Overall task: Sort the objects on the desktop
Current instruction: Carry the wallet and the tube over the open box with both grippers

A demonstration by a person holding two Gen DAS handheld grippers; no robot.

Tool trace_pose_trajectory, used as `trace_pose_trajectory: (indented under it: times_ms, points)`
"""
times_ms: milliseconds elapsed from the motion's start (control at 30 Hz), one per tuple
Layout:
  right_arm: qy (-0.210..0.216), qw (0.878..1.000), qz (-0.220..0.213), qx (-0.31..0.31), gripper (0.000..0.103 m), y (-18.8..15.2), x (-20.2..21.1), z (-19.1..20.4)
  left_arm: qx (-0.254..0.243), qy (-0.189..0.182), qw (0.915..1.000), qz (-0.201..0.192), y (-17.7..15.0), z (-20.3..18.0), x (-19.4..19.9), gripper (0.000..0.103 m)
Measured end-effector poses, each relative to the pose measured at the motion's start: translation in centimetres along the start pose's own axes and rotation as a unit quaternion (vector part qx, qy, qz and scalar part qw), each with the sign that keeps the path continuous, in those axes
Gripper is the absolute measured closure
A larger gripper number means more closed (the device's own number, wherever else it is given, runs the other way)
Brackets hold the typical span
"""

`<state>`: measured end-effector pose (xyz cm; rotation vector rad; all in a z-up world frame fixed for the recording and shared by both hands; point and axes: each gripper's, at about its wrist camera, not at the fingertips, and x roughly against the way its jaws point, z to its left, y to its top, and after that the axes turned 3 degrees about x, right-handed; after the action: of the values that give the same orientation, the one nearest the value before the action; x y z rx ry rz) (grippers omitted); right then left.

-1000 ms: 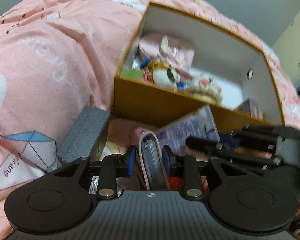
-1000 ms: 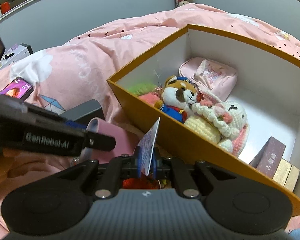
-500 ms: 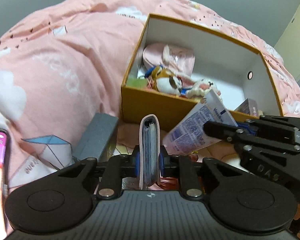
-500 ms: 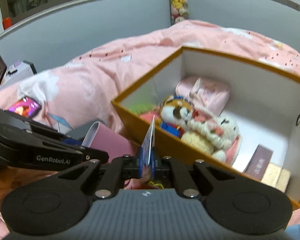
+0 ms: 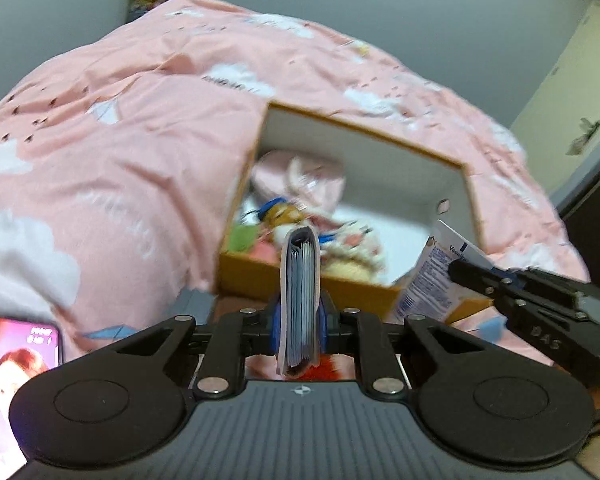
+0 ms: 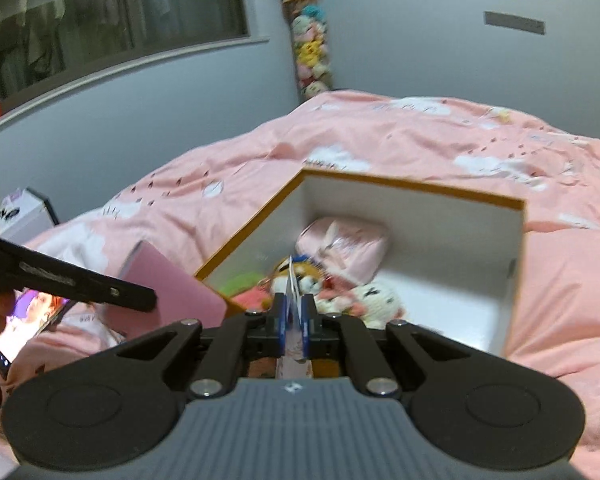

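The left gripper (image 5: 300, 316) is clamped narrow on a pink binder (image 5: 300, 300), which stands upright on edge between the blue pads (image 5: 277, 322), its grey pages facing the camera and its top reaching above the near wall of the box (image 5: 340, 284). In the right wrist view the binder's pink cover (image 6: 168, 284) shows side-on, to the left of the box's near corner.

The right gripper (image 6: 294, 322) is pinched nearly shut on a thin flat packet (image 6: 293, 304), seen edge-on between its pads (image 6: 282, 320). The left wrist view shows the packet's printed white and blue face (image 5: 436, 276), tilted, at the box's near right corner.

The box is open-topped, orange outside and white inside, and sits on a pink quilt (image 5: 120, 152). Plush toys (image 6: 340, 292) and a pink pouch (image 6: 344, 240) crowd its left and middle; the right part of the white floor (image 6: 460, 304) is bare. Both held items are at or just short of the near rim, with open air above the box. A lit phone (image 5: 16, 372) lies on the quilt at far left, well apart from the box. The frames are blurred.
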<state>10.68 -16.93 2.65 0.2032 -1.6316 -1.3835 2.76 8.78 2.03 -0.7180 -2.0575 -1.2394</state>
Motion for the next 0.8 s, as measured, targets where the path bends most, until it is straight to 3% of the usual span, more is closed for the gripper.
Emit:
trace_pose_trajectory:
  times_ms: [233,467,800]
  points:
    - [-0.018,0.998,-0.053,-0.027,0.096,1.5,3.8,-2.5,-0.029,-0.061,0.9977,-0.010,3.2,-3.3,0.7,0.084]
    - [-0.075,0.991,-0.105,-0.047,0.096,2.9,5.8,-5.1,-0.066,-0.095,0.9930,0.025,5.9,-7.6,-3.3,0.084]
    - [-0.078,0.987,-0.119,-0.072,0.096,2.7,4.4,-7.1,-0.095,-0.067,0.9874,0.108,5.9,-10.4,-11.5,0.084]
